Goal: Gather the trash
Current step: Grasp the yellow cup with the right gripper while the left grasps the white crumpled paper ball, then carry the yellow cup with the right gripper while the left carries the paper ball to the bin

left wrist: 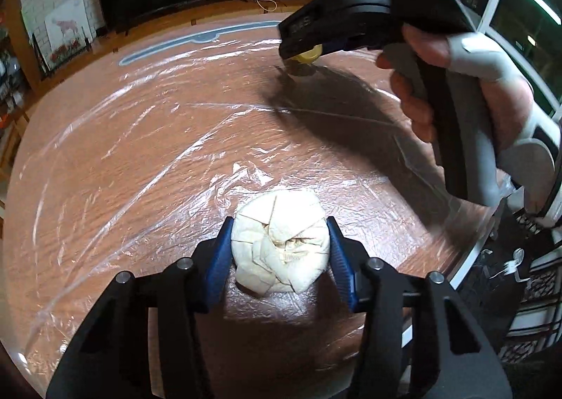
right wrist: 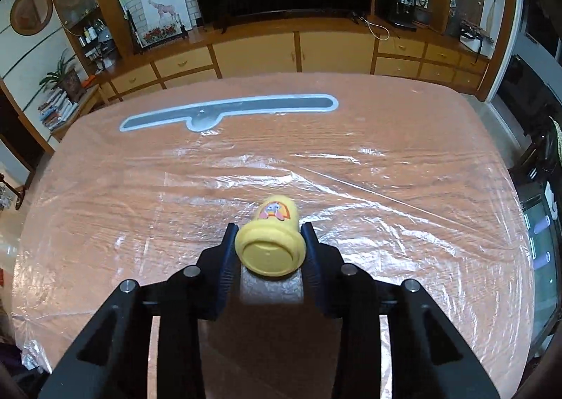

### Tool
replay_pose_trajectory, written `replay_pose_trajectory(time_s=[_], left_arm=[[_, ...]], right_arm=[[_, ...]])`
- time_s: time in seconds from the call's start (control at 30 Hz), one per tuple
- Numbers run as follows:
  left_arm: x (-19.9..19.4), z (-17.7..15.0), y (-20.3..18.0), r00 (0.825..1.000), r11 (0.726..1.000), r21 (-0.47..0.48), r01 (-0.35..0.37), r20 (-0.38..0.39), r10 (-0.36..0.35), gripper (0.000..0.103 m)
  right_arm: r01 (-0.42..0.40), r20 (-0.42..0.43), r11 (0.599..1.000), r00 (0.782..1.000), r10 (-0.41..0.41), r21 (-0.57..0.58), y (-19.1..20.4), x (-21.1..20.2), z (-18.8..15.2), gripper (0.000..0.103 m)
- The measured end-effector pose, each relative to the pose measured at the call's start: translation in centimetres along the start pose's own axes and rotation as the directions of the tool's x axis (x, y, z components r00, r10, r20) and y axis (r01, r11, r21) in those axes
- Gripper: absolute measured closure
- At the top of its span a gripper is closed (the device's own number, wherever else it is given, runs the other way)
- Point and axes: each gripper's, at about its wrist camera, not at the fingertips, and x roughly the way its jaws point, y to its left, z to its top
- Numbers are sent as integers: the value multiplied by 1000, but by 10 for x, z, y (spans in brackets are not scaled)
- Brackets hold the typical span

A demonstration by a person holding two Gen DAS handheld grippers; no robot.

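My left gripper [left wrist: 280, 247] is shut on a crumpled white paper ball [left wrist: 281, 244], held between its blue pads just above the table. My right gripper [right wrist: 269, 248] is shut on a small yellow bottle [right wrist: 271, 242] with a cartoon label, lying sideways between the fingers with its cap end toward the camera. In the left wrist view the right gripper [left wrist: 302, 59] hovers over the far right of the table, held by a hand, with the yellow bottle [left wrist: 308, 56] showing under it.
The wooden table [right wrist: 140, 195] is covered with wrinkled clear plastic film. A long grey-blue inlay [right wrist: 228, 110] lies near the far edge. Cabinets, a TV and a painting stand behind the table. Windows are at the right.
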Motion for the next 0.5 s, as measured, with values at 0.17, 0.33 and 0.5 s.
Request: replay_pose_trajectory(time_s=[0.17, 0.33, 0.5], left_arm=[[-4, 3, 16, 1000, 999, -50, 19, 11, -19, 51], [-9, 3, 26, 1000, 998, -66, 17, 24, -16, 51], [-16, 6, 31, 999, 997, -77, 19, 39, -16, 51]], right_arm=[[-46, -5, 999, 999, 46, -3, -3, -15, -7, 67], [-123, -22, 991, 992, 124, 42, -7, -30, -20, 67], [-174, -35, 982, 984, 178, 79, -9, -42, -35, 67]])
